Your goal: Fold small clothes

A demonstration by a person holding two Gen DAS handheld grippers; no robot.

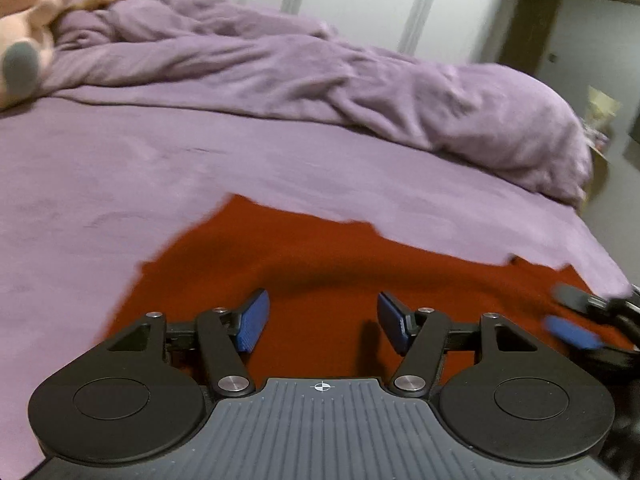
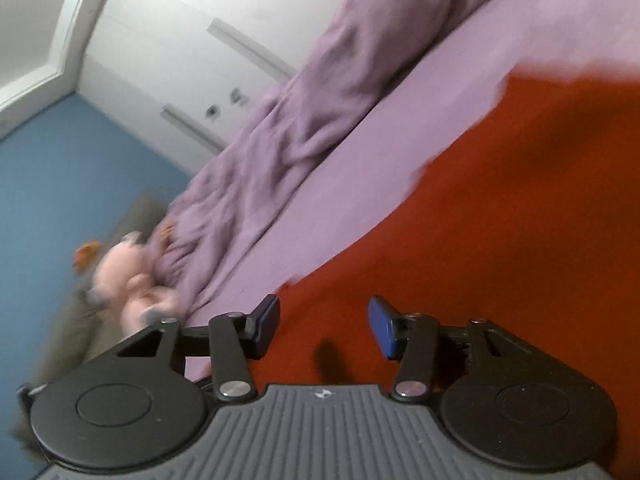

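A red garment (image 1: 340, 256) lies flat on the purple bed sheet (image 1: 120, 168). My left gripper (image 1: 322, 322) is open and empty, just above the garment's near part. The right gripper shows at the right edge of the left wrist view (image 1: 572, 316), over the garment's right corner. In the right wrist view the garment (image 2: 500, 220) fills the right half and my right gripper (image 2: 324, 326) is open and empty above its edge. That view is tilted and blurred.
A crumpled purple duvet (image 1: 320, 76) lies along the far side of the bed. A pink plush toy (image 1: 28, 28) sits at the far left. White wardrobe doors (image 2: 192, 32) and a blue wall (image 2: 60, 184) stand behind. The bed's right edge drops off near a doorway (image 1: 532, 28).
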